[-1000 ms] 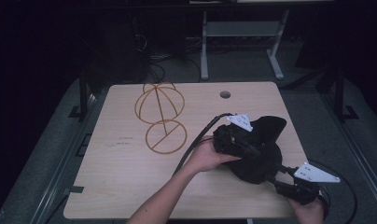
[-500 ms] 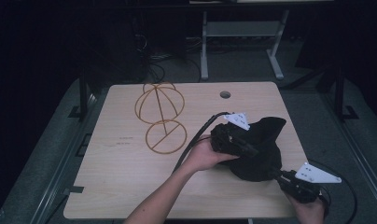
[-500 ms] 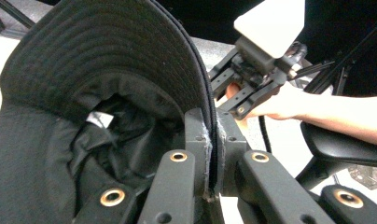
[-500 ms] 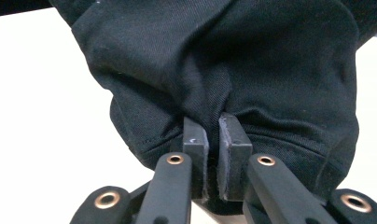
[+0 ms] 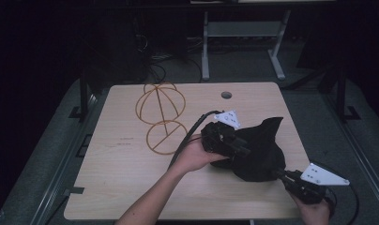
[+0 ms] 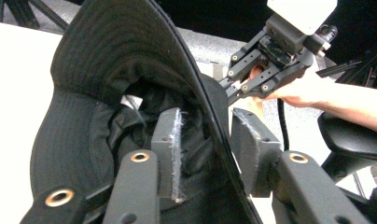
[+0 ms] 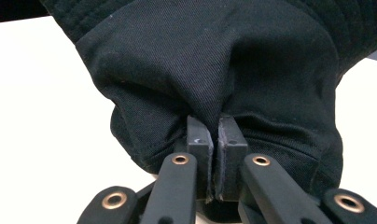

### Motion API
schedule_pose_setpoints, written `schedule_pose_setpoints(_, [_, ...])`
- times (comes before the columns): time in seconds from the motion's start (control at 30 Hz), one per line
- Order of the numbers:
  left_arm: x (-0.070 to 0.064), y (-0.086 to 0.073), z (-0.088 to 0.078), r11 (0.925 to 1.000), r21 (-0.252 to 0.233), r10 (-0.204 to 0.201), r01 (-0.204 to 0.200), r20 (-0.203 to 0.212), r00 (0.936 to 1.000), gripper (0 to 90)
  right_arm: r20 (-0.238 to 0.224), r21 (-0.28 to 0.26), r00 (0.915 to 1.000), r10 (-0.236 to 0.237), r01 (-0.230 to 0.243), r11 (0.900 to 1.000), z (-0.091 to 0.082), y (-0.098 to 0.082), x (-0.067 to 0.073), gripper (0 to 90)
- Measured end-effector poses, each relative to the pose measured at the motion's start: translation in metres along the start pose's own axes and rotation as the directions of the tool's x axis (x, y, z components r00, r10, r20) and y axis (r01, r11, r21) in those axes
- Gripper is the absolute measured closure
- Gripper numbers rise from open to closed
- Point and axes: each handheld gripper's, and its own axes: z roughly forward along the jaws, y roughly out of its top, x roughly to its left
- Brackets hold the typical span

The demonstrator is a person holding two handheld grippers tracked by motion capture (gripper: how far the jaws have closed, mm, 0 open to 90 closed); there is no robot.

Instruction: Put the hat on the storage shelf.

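Wire hat stand (image 5: 160, 117) stands left of centre on the wooden surface (image 5: 122, 187), its round base toward the person, well apart from the hat.

Left gripper (image 5: 234, 147) sits mid-surface at the left edge of the black hat (image 5: 260, 154). In the left gripper view its jaws have just been opening; the pads (image 6: 170, 149) stand a moderate way apart, with the hat's brim edge (image 6: 210, 116) running between them. One pad lies against the inner cloth, the other stands clear, so no grip.

The hat lies right of centre on the surface. Its long axis runs from the far-right peak of brim down to the near-right edge; the opening faces left toward the left gripper, though the dark cloth makes this hard to confirm from the high view.

Right gripper (image 5: 291, 180), at the near-right corner, has closed its jaws tight on a fold of the hat's cloth (image 7: 214, 116); pads (image 7: 199, 140) nearly meet.
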Motion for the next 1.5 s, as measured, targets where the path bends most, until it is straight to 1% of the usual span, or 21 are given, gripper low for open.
schedule_pose_setpoints(0.1, [-0.001, -0.002, -0.006, 1.0000, -0.006, -0.003, 0.003, -0.006, 1.0000, 56.4, -0.002, -0.004, 1.0000, -0.005, 0.005, 1.000, 0.000, 0.001, 0.000, 86.4])
schedule_pose_setpoints(0.13, [-0.003, -0.003, -0.009, 1.0000, -0.009, 0.003, -0.003, -0.016, 0.9999, 55.0, -0.003, -0.004, 1.0000, -0.004, 0.004, 1.000, -0.001, 0.001, -0.001, 86.4])
schedule_pose_setpoints(0.2, [-0.005, -0.005, -0.013, 0.9998, -0.015, 0.010, -0.011, -0.024, 0.9997, 52.8, -0.005, -0.003, 1.0000, 0.003, -0.003, 1.000, -0.002, 0.001, -0.001, 86.4])
schedule_pose_setpoints(0.23, [-0.005, -0.006, -0.015, 0.9998, -0.014, 0.012, -0.013, -0.027, 0.9996, 51.8, -0.005, -0.012, 1.0000, -0.001, 0.001, 1.000, -0.002, 0.002, -0.001, 86.4])
schedule_pose_setpoints(0.3, [-0.006, -0.008, -0.018, 0.9999, -0.010, 0.010, -0.011, -0.042, 0.9991, 48.0, -0.007, -0.016, 0.9999, 0.014, -0.014, 1.000, -0.004, 0.002, -0.002, 86.5])
schedule_pose_setpoints(0.37, [-0.007, -0.012, -0.022, 0.9999, -0.014, 0.003, -0.004, -0.040, 0.9992, 47.7, -0.008, -0.024, 0.9999, 0.012, -0.012, 1.000, -0.005, 0.002, -0.003, 86.5])
schedule_pose_setpoints(0.43, [-0.007, -0.016, -0.026, 0.9999, -0.015, 0.005, -0.006, -0.052, 0.9986, 45.6, -0.006, -0.022, 0.9998, 0.018, -0.018, 1.000, -0.006, 0.004, -0.004, 86.5])
schedule_pose_setpoints(0.47, [-0.007, -0.017, -0.027, 0.9999, -0.013, 0.004, -0.005, -0.055, 0.9985, 45.2, -0.004, -0.026, 0.9999, 0.011, -0.012, 1.000, -0.007, 0.005, -0.004, 86.5])
schedule_pose_setpoints(0.53, [-0.007, -0.020, -0.029, 1.0000, -0.009, 0.002, -0.003, -0.059, 0.9983, 44.0, -0.004, -0.029, 0.9999, 0.015, -0.015, 0.999, -0.008, 0.006, -0.005, 86.5])
schedule_pose_setpoints(0.6, [-0.008, -0.025, -0.033, 0.9998, -0.018, -0.005, 0.004, -0.057, 0.9983, 43.0, -0.004, -0.034, 0.9998, 0.018, -0.018, 0.999, -0.008, 0.007, -0.005, 86.6])
schedule_pose_setpoints(0.63, [-0.008, -0.027, -0.035, 0.9998, -0.021, -0.006, 0.004, -0.061, 0.9981, 42.8, -0.005, -0.031, 0.9997, 0.026, -0.026, 0.999, -0.010, 0.008, -0.006, 86.6])
schedule_pose_setpoints(0.7, [-0.009, -0.030, -0.037, 0.9997, -0.024, -0.005, 0.004, -0.064, 0.9979, 41.8, -0.004, -0.037, 0.9998, 0.018, -0.018, 0.999, -0.011, 0.009, -0.007, 86.6])
schedule_pose_setpoints(0.77, [-0.011, -0.033, -0.040, 0.9997, -0.026, -0.001, -0.001, -0.068, 0.9977, 41.0, -0.004, -0.040, 0.9997, 0.025, -0.025, 0.999, -0.012, 0.011, -0.007, 86.6])
schedule_pose_setpoints(0.9, [-0.013, -0.038, -0.047, 0.9994, -0.034, -0.001, -0.002, -0.074, 0.9972, 40.6, -0.007, -0.060, 0.9995, 0.031, -0.031, 0.998, -0.015, 0.015, -0.009, 86.7])
schedule_pose_setpoints(1.03, [-0.016, -0.046, -0.055, 0.9994, -0.036, 0.000, -0.003, -0.085, 0.9964, 39.8, -0.014, -0.075, 0.9991, 0.039, -0.040, 0.996, -0.018, 0.022, -0.009, 86.8])
schedule_pose_setpoints(1.1, [-0.016, -0.049, -0.057, 0.9995, -0.031, 0.003, -0.006, -0.094, 0.9955, 39.4, -0.013, -0.081, 0.9994, 0.033, -0.034, 0.996, -0.020, 0.026, -0.008, 86.8])
schedule_pose_setpoints(1.23, [-0.017, -0.060, -0.063, 0.9995, -0.031, -0.010, 0.007, -0.098, 0.9951, 38.6, -0.017, -0.090, 0.9995, 0.027, -0.028, 0.996, -0.022, 0.034, -0.009, 86.9])
schedule_pose_setpoints(1.3, [-0.018, -0.065, -0.065, 0.9994, -0.035, -0.010, 0.006, -0.104, 0.9946, 38.1, -0.019, -0.101, 0.9994, 0.028, -0.030, 0.994, -0.024, 0.039, -0.009, 86.9])
schedule_pose_setpoints(1.4, [-0.019, -0.071, -0.068, 0.9993, -0.035, -0.011, 0.007, -0.106, 0.9943, 37.7, -0.020, -0.113, 0.9989, 0.043, -0.045, 0.993, -0.027, 0.043, -0.010, 87.0])
schedule_pose_setpoints(1.5, [-0.020, -0.077, -0.069, 0.9994, -0.032, -0.014, 0.011, -0.109, 0.9939, 37.2, -0.021, -0.120, 0.9988, 0.045, -0.047, 0.992, -0.030, 0.048, -0.012, 87.0])
